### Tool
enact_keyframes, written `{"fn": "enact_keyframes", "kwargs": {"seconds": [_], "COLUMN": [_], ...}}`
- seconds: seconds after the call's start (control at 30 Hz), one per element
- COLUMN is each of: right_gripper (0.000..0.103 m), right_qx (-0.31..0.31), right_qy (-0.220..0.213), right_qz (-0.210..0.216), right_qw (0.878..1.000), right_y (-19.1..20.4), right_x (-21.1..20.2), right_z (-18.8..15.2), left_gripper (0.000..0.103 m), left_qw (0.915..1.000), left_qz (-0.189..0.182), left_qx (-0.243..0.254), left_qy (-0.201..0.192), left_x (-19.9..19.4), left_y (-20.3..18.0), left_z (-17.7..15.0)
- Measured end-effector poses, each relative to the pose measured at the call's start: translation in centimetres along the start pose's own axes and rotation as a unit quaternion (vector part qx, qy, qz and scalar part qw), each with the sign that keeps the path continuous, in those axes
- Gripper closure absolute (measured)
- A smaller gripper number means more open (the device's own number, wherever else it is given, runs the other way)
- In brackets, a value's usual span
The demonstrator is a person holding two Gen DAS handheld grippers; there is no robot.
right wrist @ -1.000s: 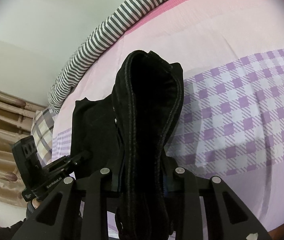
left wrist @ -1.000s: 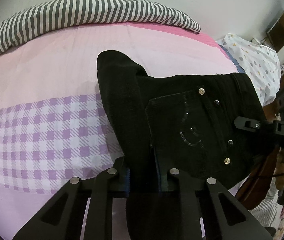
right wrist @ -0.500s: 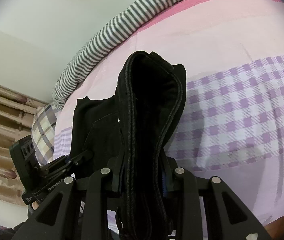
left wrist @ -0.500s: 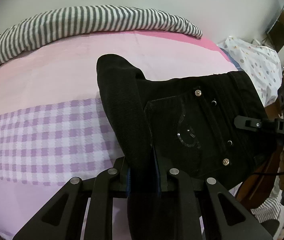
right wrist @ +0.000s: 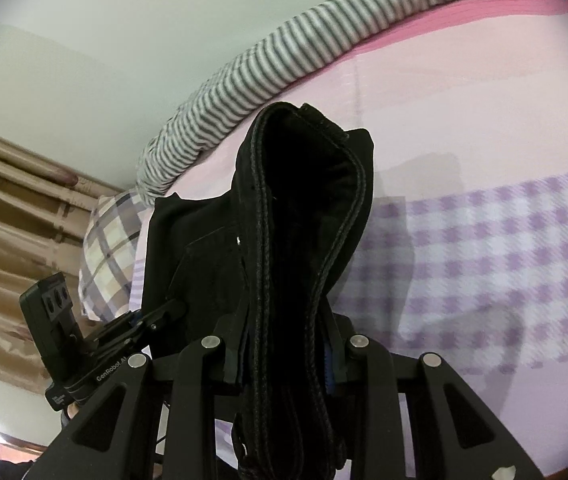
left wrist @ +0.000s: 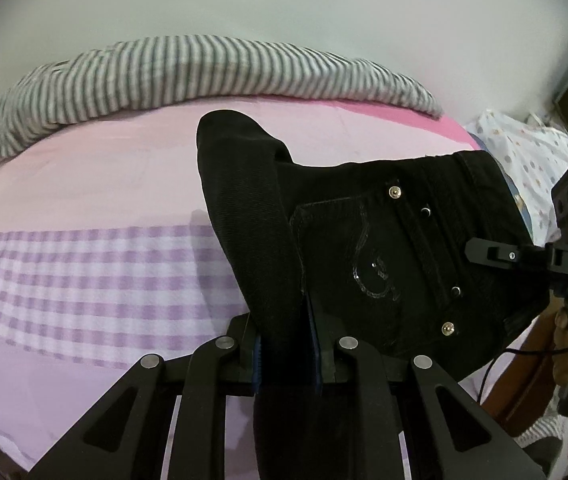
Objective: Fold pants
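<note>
The black pants [left wrist: 384, 248] hang in the air above the bed, stretched between both grippers. My left gripper [left wrist: 284, 356] is shut on a bunched fold of the black fabric. A back pocket with studs and stitching faces the left wrist view. My right gripper [right wrist: 284, 360] is shut on the thick seamed waistband edge of the pants [right wrist: 296, 216]. The right gripper also shows in the left wrist view [left wrist: 500, 254], clamped on the far side of the pants. The left gripper shows in the right wrist view [right wrist: 163, 312] the same way.
The bed sheet [left wrist: 83, 208] is pink with a purple check band. A grey striped quilt [left wrist: 187, 76] lies along the wall. A spotted white cloth [left wrist: 524, 152] lies at the right, a plaid pillow [right wrist: 111, 248] and brown curtain [right wrist: 3, 216] at the left.
Both grippers have risen with the pants still clamped. The bed sits lower in both views and more wall shows above the striped quilt.
</note>
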State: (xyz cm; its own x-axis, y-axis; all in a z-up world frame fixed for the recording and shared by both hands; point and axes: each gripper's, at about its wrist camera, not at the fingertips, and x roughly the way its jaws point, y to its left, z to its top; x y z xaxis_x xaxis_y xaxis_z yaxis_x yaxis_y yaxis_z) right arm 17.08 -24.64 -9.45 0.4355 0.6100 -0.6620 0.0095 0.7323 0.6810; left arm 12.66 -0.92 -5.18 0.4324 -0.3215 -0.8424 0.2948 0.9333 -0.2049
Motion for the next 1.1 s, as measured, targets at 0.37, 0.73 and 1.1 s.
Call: {"fn": "enact_keyframes", "kwargs": {"seconds": [0.37, 0.73, 1.1], "right_gripper": [0.077, 0.077, 0.077], "right_qx": [-0.021, -0.026, -0.025], "right_qy": [0.016, 0.032, 0.047], "right_qz": [0.031, 0.044, 0.054], "right_qw": [0.999, 0.998, 0.997], "right_y": [4.5, 6.9, 9.2], "right_x": [5.0, 9.8, 14.8], "right_z": [2.4, 5.3, 8.3], "left_gripper": [0.085, 0.085, 0.085], "left_qw": [0.9986, 0.9964, 0.994], "left_qz": [0.031, 0.057, 0.074], "left_qx": [-0.039, -0.057, -0.077], "left_qy": [-0.02, -0.026, -0.025], "left_x": [-1.5, -1.1, 0.1], "left_y": [6.5, 11.3, 16.6], "left_z": [1.8, 4.4, 7.5]}}
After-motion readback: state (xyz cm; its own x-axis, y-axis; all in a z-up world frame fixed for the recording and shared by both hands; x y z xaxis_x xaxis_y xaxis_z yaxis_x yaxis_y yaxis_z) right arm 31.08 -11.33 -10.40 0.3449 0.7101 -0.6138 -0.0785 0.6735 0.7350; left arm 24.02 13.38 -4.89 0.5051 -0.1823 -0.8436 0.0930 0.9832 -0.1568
